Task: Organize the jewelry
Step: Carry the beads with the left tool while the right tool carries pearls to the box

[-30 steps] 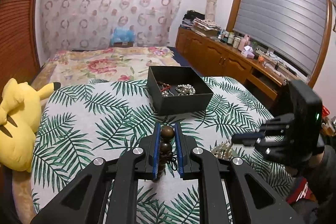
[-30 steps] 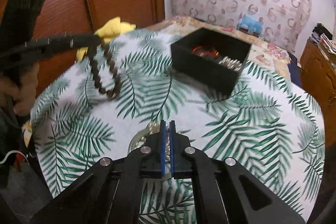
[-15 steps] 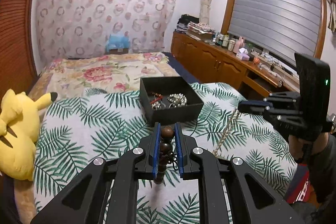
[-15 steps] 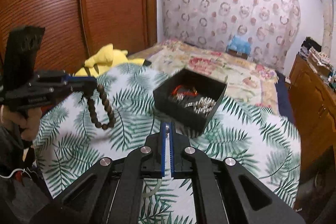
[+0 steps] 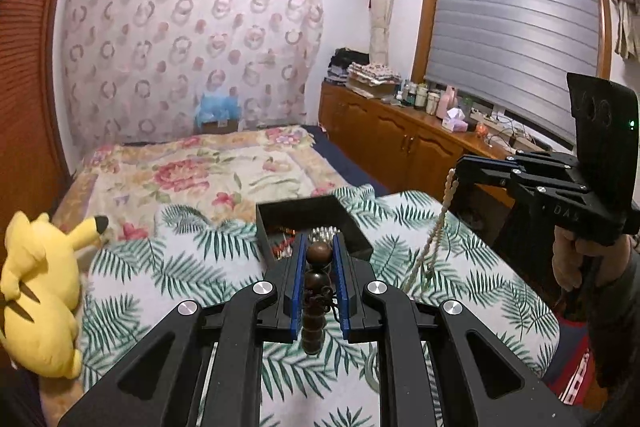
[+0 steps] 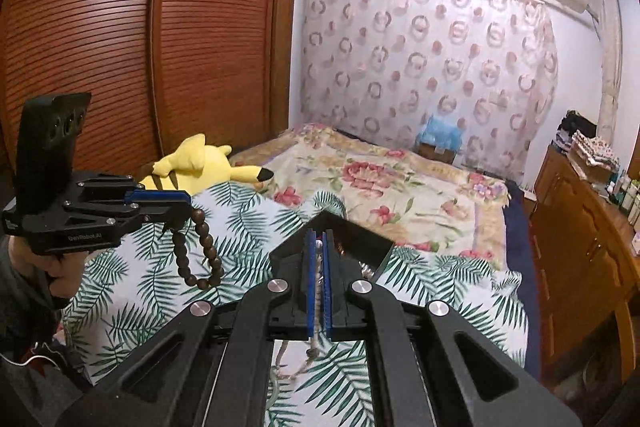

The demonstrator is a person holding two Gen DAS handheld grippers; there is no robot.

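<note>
My left gripper [image 5: 319,247] is shut on a dark brown wooden bead bracelet [image 5: 316,291]; in the right wrist view the bracelet [image 6: 198,255] hangs as a loop from that gripper [image 6: 186,205]. My right gripper [image 6: 319,243] is shut on a pale pearl strand [image 6: 318,283]; in the left wrist view the strand [image 5: 432,239] dangles from it [image 5: 460,167] down to the cloth. Both are held above the palm-leaf cloth [image 5: 180,267]. The black jewelry box [image 5: 312,223] lies just ahead, open, with silver and red pieces inside; it is partly hidden by my fingers.
A yellow plush toy [image 5: 36,291] lies at the cloth's left edge. A floral bedspread [image 5: 208,171] stretches behind the box. A wooden cabinet [image 5: 404,143] with bottles runs along the right wall. A wooden wardrobe [image 6: 140,47] stands on the left.
Both grippers have risen and tilted up, lifting their jewelry. The pearl strand came off the cloth and now hangs from the right gripper. The box sits closer under both.
</note>
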